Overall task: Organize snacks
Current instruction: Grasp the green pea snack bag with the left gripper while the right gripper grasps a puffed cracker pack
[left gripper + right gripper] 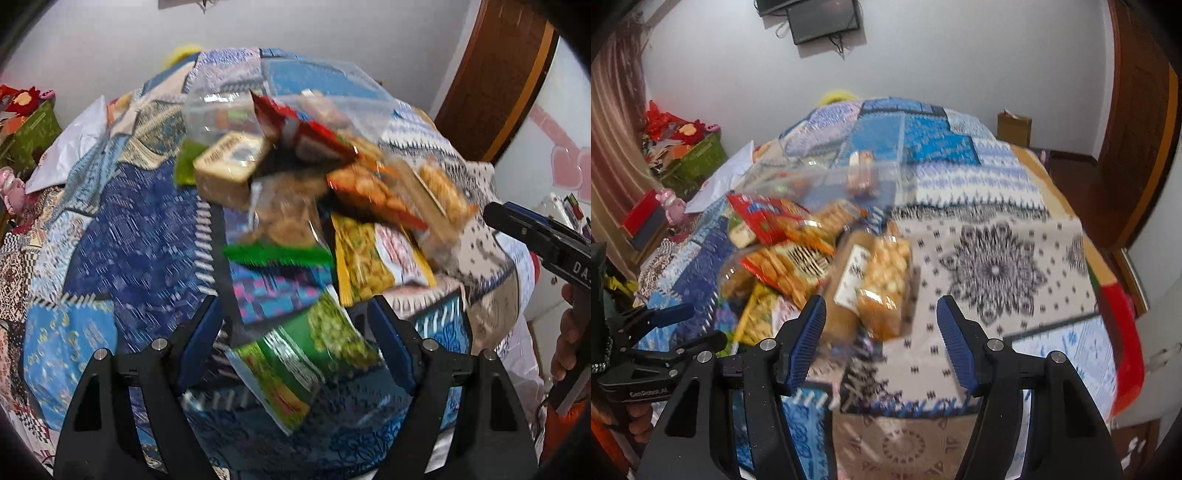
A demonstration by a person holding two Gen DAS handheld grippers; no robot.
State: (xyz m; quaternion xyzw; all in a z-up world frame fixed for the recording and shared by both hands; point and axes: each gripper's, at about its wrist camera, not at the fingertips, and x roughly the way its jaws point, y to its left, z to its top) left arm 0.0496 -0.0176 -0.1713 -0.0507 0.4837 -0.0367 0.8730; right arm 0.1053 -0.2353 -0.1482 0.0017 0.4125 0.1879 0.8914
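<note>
a: where are the snacks located?
b: heaped on the quilt, beside a clear tub.
a: gripper status?
b: left gripper is spread wide over a green packet. right gripper is spread wide; nothing is held.

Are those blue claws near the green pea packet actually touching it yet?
Apart. In the left wrist view the left gripper stands open, and bedspread shows between each blue finger and the green pea packet.
</note>
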